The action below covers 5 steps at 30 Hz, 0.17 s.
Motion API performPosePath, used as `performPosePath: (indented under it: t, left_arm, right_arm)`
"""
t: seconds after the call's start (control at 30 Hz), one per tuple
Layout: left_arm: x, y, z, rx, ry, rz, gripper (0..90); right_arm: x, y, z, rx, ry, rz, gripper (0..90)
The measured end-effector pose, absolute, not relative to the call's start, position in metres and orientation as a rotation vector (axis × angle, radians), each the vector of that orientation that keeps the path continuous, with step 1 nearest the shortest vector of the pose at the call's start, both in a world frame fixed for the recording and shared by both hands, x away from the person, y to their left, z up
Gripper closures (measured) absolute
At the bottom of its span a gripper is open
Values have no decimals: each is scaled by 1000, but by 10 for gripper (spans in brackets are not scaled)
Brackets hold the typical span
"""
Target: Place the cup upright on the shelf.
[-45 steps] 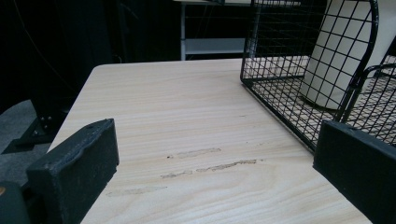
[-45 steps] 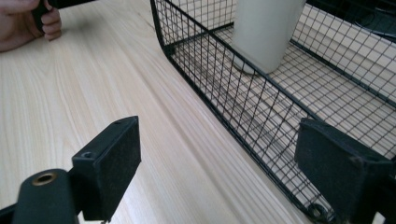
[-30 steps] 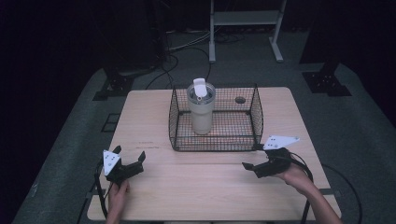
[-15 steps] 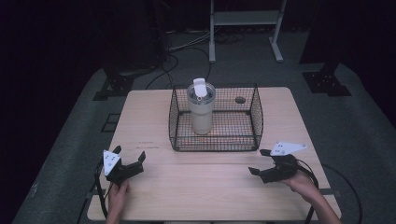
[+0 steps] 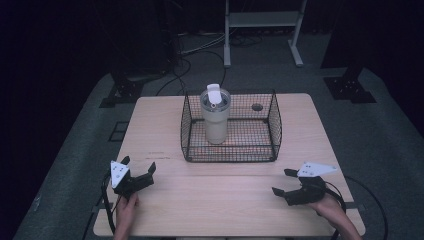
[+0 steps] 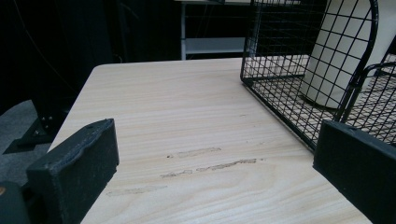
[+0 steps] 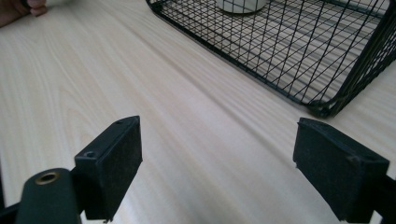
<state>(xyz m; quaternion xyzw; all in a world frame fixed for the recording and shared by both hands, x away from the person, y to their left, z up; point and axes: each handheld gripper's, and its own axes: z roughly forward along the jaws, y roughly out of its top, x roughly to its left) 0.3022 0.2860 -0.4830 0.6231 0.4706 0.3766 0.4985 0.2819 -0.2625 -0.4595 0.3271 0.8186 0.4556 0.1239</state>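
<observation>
**Jaws spread on both sides, nothing held**

The jaws of the left gripper [image 5: 137, 167] stand wide apart over bare wood at about 7 o'clock on the surface [image 5: 155, 125]. The right gripper [image 5: 285, 182], near 5 o'clock, has its jaws just as wide and grips nothing. Up toward 12 o'clock sits a black wire basket [image 5: 231, 155], and a cream tumbler [image 5: 216, 120] stands upright inside it, in its left half. Both grippers are well apart from the basket.
</observation>
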Motion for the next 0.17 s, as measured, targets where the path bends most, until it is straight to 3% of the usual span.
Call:
performPosePath:
  t: [0.17]
  left_arm:
    - [303, 286, -483, 1509, 1141, 914, 0]
  right_arm:
    - [259, -269, -472, 974, 2297, 1383, 145]
